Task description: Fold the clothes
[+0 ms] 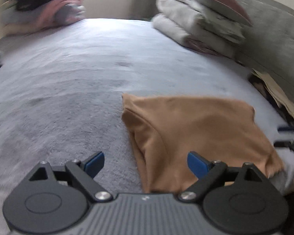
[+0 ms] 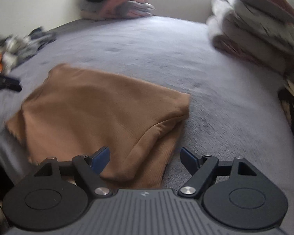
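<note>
A tan garment (image 1: 196, 135) lies folded into a rough rectangle on the grey fuzzy bed cover (image 1: 68, 90). In the left wrist view my left gripper (image 1: 146, 163) hovers above the garment's left edge, jaws wide open, nothing between the blue pads (image 1: 197, 164). In the right wrist view the same tan garment (image 2: 100, 115) fills the left half. My right gripper (image 2: 145, 158) stands open above its right edge, with cloth below the gap but not pinched. The other gripper shows as a dark blur at each frame's side.
A stack of folded grey and maroon bedding (image 1: 201, 21) sits at the far right, against a grey headboard (image 1: 274, 45). A heap of dark and pink clothes (image 1: 43, 7) lies at the far left. More loose clothes (image 2: 15, 47) lie left of the garment.
</note>
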A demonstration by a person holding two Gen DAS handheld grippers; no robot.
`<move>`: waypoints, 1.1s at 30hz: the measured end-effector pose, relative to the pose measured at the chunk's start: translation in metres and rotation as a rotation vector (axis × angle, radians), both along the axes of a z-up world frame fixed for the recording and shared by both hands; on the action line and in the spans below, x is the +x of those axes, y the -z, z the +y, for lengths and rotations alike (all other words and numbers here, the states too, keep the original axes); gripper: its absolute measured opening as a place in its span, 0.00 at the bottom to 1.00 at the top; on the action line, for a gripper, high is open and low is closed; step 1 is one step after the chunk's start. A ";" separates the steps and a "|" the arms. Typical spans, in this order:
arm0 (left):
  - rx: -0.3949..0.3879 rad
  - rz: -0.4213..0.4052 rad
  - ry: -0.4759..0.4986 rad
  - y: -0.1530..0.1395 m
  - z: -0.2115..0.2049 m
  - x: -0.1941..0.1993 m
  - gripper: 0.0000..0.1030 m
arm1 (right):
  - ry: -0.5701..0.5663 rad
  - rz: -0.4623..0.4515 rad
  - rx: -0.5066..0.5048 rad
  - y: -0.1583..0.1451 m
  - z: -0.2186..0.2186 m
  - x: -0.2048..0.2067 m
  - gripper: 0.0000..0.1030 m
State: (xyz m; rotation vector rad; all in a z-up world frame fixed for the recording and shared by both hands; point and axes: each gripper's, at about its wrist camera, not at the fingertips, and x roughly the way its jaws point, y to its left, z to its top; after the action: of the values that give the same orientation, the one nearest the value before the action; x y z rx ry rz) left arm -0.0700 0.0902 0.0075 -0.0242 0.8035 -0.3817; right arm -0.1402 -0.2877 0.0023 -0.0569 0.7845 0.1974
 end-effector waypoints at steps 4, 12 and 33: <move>0.124 0.037 -0.096 -0.009 -0.029 0.000 0.95 | 0.066 0.068 0.040 -0.007 0.004 0.012 0.80; 0.255 0.101 -0.173 0.004 -0.060 0.017 0.95 | 0.162 0.275 0.098 -0.002 -0.001 0.043 0.80; 0.278 0.258 0.019 0.000 -0.114 0.014 0.97 | 0.200 0.406 -0.007 0.002 0.003 0.067 0.80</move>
State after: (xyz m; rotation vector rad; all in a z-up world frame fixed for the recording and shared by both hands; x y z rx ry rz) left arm -0.0557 -0.0237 0.0071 0.1967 1.1069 -0.2847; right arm -0.0730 -0.2851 0.0006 0.0570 1.1886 0.0141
